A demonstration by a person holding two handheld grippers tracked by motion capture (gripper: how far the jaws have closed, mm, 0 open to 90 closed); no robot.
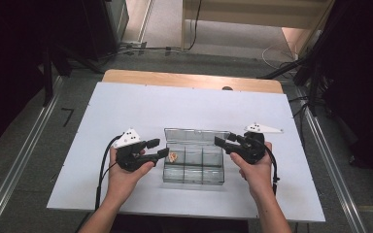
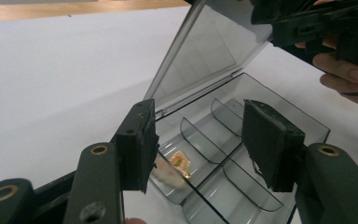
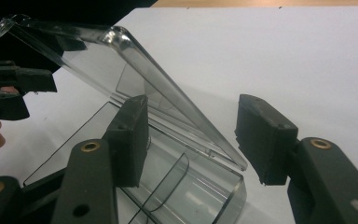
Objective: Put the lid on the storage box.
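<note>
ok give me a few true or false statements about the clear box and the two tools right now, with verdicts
1. The clear box has its lid raised. True.
2. A small orange-gold piece lies in one compartment of the box. True.
3. The left tool is shut on the lid. False: its jaws stand apart with nothing between them, next to the box's left end.
4. The right tool is open. True.
5. The box stands on bare wood. False: it stands on the white table top.
6. Every compartment is full. False: the others seen look empty.
</note>
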